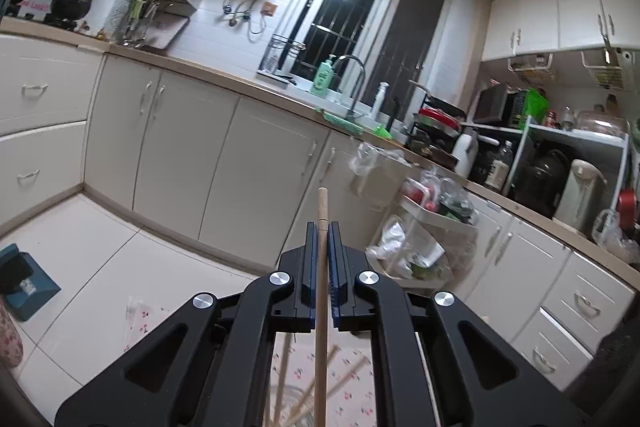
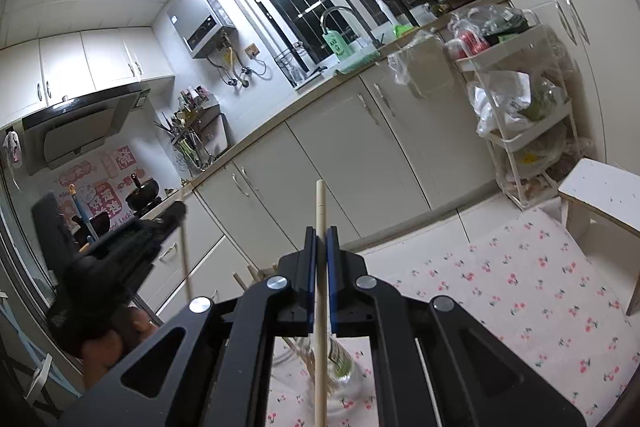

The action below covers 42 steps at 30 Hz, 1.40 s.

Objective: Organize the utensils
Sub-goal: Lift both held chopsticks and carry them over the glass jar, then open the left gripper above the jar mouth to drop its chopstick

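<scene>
Left gripper [image 1: 322,227] clamped on a brown wooden chopstick [image 1: 321,203], blue pads pressed to both sides, stick running straight up the middle and poking out past the fingertips toward the far cabinets [image 1: 192,155]. Right gripper [image 2: 321,231] closed likewise on a paler chopstick [image 2: 320,203], tip standing clear above the jaws. Below both, near the bottom edge, a clear glass jar [image 2: 340,375] holding several more chopsticks, set on a table under a cherry-print cloth [image 2: 500,287]. Seen from the right wrist, left gripper at the left, blurred, with its stick upright. Far behind: a countertop [image 1: 224,79] with sink tap [image 1: 354,83] and a green bottle [image 1: 323,75] under a dark window.
</scene>
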Each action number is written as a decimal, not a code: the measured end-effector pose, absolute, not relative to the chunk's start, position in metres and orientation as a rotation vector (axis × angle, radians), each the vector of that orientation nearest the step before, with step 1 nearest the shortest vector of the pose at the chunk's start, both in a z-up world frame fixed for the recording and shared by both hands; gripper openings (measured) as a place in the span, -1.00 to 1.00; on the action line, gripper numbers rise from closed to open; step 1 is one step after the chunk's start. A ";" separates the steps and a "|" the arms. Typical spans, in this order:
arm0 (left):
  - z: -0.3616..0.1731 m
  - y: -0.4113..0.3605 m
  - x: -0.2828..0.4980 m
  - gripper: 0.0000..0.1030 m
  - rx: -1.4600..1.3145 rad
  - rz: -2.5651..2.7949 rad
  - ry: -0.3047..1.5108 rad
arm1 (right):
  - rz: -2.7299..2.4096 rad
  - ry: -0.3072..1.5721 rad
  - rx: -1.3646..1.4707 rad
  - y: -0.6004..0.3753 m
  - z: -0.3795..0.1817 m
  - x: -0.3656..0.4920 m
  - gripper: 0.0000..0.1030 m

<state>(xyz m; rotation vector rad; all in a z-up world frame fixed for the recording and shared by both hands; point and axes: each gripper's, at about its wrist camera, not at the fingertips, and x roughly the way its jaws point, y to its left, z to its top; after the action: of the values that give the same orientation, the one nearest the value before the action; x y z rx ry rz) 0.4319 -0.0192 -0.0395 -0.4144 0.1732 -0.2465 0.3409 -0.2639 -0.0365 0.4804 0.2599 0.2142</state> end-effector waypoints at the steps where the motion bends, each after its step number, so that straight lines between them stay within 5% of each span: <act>1: -0.042 -0.018 0.439 -0.90 -0.427 -0.233 0.170 | 0.215 0.256 0.479 -0.262 -0.036 0.343 -0.88; 42: -0.096 -0.024 0.444 -0.90 -0.359 -0.122 0.096 | 0.217 0.240 0.486 -0.242 -0.062 0.385 -0.88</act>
<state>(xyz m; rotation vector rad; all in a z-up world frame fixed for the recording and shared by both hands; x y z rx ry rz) 0.4444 -0.0236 -0.0962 -0.3595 0.0964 -0.1216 0.3848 -0.2417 -0.0617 0.4857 0.2404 0.2174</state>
